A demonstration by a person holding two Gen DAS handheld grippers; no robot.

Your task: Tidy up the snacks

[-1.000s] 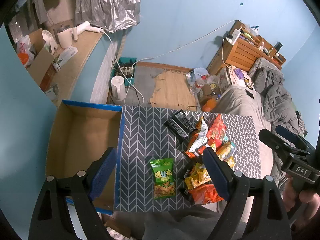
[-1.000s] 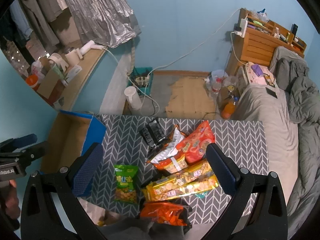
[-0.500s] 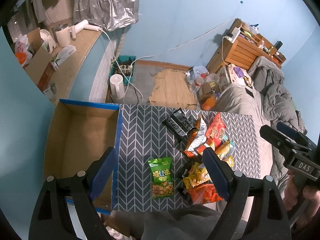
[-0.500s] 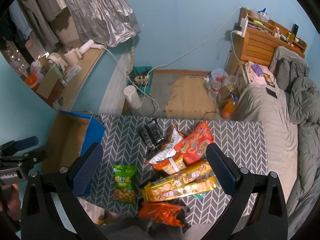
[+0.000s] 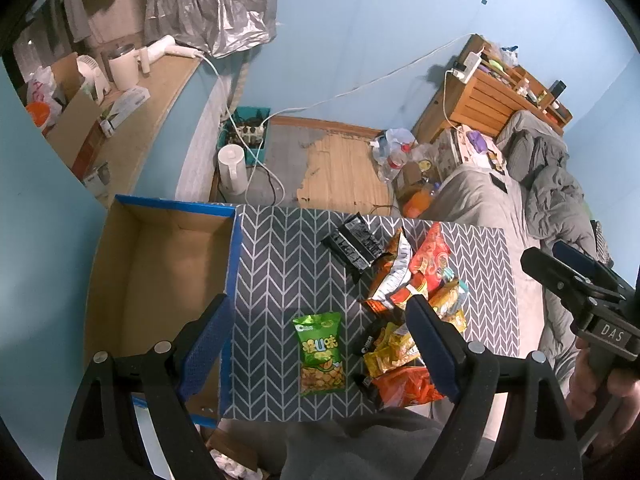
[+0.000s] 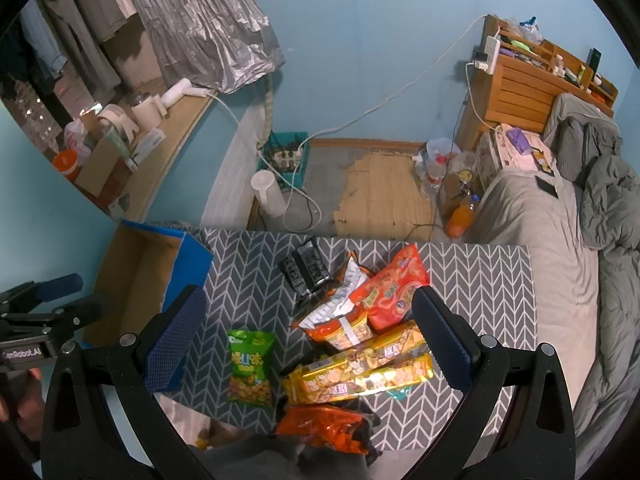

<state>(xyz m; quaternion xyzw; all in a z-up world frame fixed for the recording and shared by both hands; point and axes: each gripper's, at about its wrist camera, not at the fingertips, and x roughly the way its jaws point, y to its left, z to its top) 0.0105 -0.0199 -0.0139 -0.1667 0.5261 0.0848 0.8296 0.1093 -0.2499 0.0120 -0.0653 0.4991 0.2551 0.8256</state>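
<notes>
Little has moved since a second ago: both grippers have drifted slightly, and the snacks sit a touch lower and closer in both views. The left gripper [image 5: 320,336] hangs above the table [image 5: 280,248] with jaws wide apart and nothing between them; the green snack bag [image 5: 321,354] lies flat directly below that gap, near the table's near edge. The right gripper [image 6: 308,336] is also spread wide and empty, held above the snack pile. Under it are the yellow cracker packs [image 6: 360,368] and the red-orange bag [image 6: 390,288], with a white-and-orange bag [image 6: 340,316] touching them. The orange bag [image 6: 324,426] overhangs the near edge. The black packet [image 5: 354,242] lies towards the far edge, just beside the pile. The open cardboard box [image 5: 156,276] sits against the table's left edge, with no snacks visible in it.
</notes>
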